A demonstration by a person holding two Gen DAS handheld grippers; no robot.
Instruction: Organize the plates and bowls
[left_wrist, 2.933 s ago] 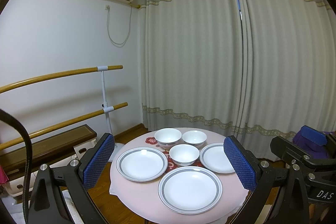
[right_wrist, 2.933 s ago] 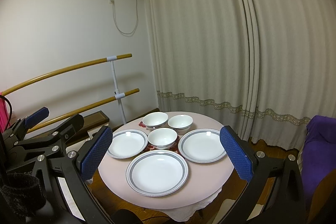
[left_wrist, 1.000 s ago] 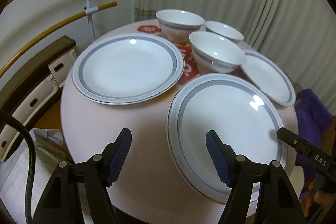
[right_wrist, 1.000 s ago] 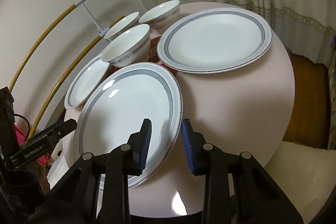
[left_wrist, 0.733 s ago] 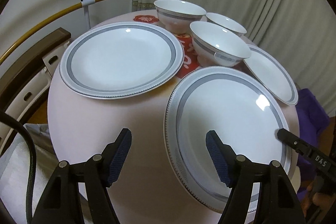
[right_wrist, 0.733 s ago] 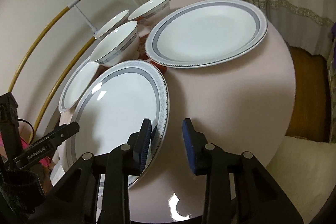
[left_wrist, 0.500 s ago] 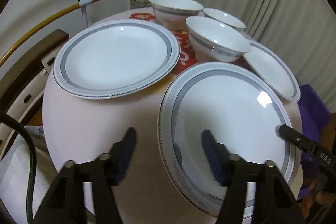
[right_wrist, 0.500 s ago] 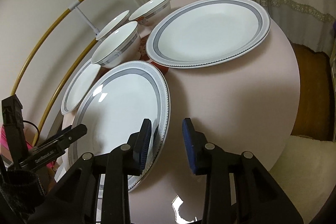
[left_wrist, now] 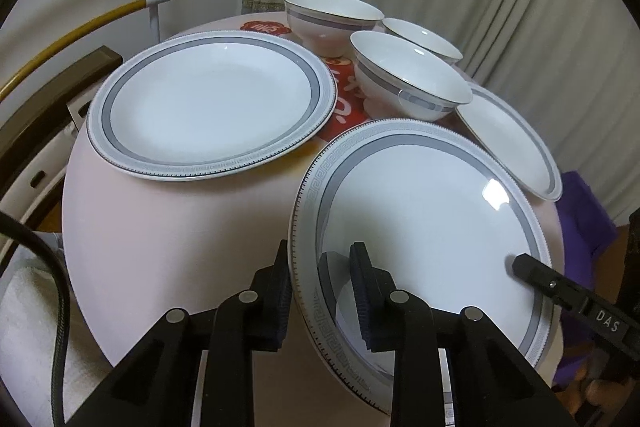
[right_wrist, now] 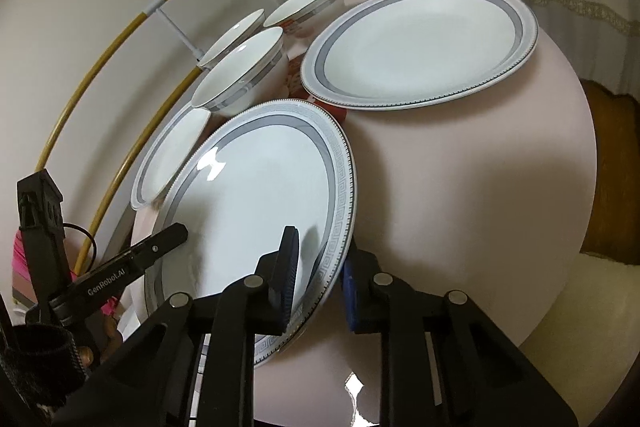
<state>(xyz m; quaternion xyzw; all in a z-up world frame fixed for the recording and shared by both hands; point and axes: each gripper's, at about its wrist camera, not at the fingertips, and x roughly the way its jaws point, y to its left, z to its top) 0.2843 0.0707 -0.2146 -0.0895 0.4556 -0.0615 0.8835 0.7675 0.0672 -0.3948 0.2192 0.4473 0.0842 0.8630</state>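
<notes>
Near plate (left_wrist: 432,227): left gripper (left_wrist: 320,279) and right gripper (right_wrist: 318,267) jaws both clenched on opposite rim edges, plate between them.

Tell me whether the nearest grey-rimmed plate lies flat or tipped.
Tipped. The grey-rimmed white plate has one edge raised off the pink round table, its rim between the right gripper fingers; the left gripper straddles the opposite rim.

Bare tabletop (right_wrist: 480,179) between plates (right_wrist: 420,43)
</notes>
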